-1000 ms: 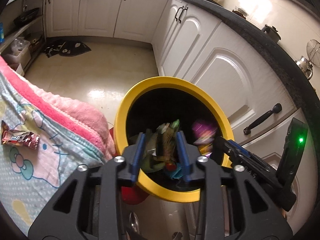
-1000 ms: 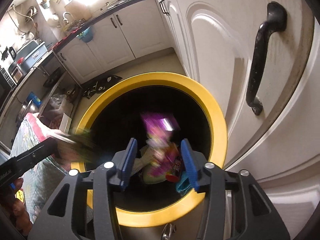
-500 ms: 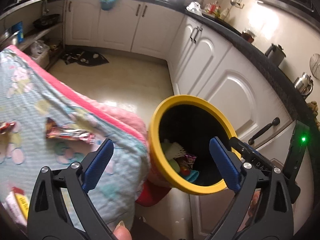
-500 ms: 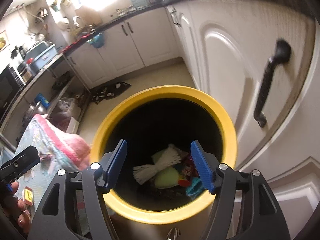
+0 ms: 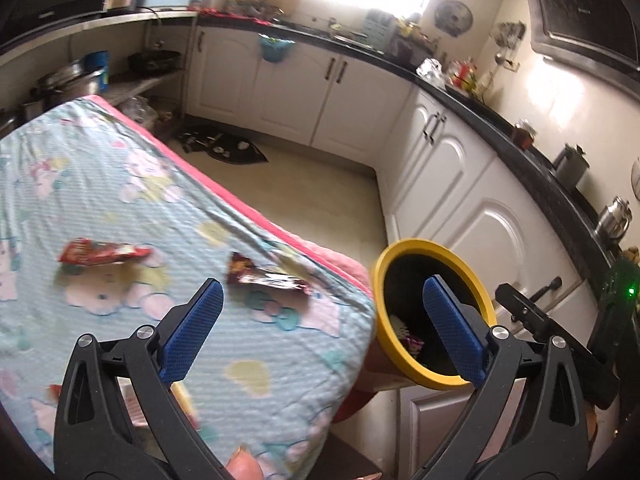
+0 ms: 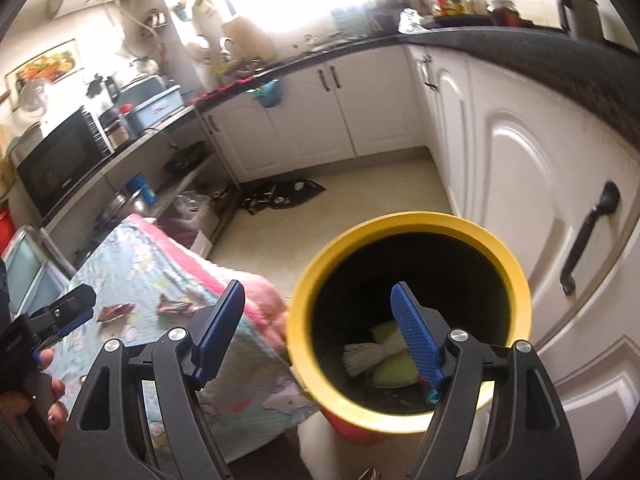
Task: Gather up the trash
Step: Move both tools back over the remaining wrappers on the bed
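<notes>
1. Left wrist view: the left tool (image 5: 316, 322) is hanging with its blue-padded jaws spread wide and nothing between them, above the corner of the surface draped in a pale blue cartoon-print cloth with a pink border (image 5: 120, 200).
2. Two crumpled red foil snack wrappers are lying on that cloth: one nearer the corner (image 5: 267, 277), one further left (image 5: 103, 256). A further yellowish scrap seems to be sitting low behind the left jaw, too blurred to name.
3. The round yellow-rimmed trash bin with a black interior (image 5: 434, 248) is standing just beside the cloth's corner, against the white cabinets, with a few scraps showing inside.
4. Compared with a second ago, this tool is no longer clamped on a wrapper over the bin; it is opening out and swinging back toward the cloth.
5. Right wrist view: the right tool (image 6: 318, 336) is also standing open and empty, straddling the near rim of the bin (image 6: 412, 222).
6. Inside, a white crumpled paper twist (image 6: 370, 354) and a pale green piece (image 6: 392, 370) are resting on the bottom; the purple wrapper seen falling earlier is gone from between the jaws.
7. Judgement: several pieces are binned, at least two wrappers are waiting, so the job is perhaps past halfway.
</notes>
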`<action>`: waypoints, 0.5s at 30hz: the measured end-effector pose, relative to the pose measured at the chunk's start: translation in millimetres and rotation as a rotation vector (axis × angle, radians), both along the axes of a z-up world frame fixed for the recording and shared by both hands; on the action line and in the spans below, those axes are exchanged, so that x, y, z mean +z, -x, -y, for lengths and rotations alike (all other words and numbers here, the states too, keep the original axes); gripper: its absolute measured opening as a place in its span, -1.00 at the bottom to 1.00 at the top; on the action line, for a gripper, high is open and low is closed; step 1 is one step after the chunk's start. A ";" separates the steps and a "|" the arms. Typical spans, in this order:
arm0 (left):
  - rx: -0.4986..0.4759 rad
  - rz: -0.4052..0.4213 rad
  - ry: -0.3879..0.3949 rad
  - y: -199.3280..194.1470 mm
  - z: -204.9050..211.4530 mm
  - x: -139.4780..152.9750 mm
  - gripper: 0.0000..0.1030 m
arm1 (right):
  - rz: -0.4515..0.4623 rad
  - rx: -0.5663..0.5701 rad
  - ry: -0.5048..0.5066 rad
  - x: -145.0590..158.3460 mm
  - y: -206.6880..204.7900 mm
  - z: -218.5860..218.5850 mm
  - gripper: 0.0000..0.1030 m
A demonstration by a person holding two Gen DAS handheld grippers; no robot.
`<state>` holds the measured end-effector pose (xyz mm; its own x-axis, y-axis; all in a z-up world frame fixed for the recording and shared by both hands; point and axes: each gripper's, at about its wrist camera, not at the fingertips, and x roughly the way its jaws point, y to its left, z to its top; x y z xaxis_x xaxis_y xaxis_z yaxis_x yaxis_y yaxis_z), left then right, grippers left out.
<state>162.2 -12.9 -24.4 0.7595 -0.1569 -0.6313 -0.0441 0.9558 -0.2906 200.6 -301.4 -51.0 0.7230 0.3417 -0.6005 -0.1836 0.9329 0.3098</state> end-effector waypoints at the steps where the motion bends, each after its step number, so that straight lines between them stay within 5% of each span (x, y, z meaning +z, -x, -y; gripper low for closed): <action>1: 0.008 0.005 -0.004 3.3 -3.9 2.3 0.79 | 0.006 0.008 0.001 2.5 1.8 -3.0 0.43; 15: 0.124 0.056 -0.070 58.7 -69.7 30.1 0.79 | 0.090 0.170 0.029 36.0 30.0 -57.3 0.43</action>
<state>103.5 56.8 5.7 0.8048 -0.0168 -0.5934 -0.1487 0.9620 -0.2289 170.6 -244.1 -14.9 0.7074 0.4468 -0.5476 -0.3648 0.8945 0.2585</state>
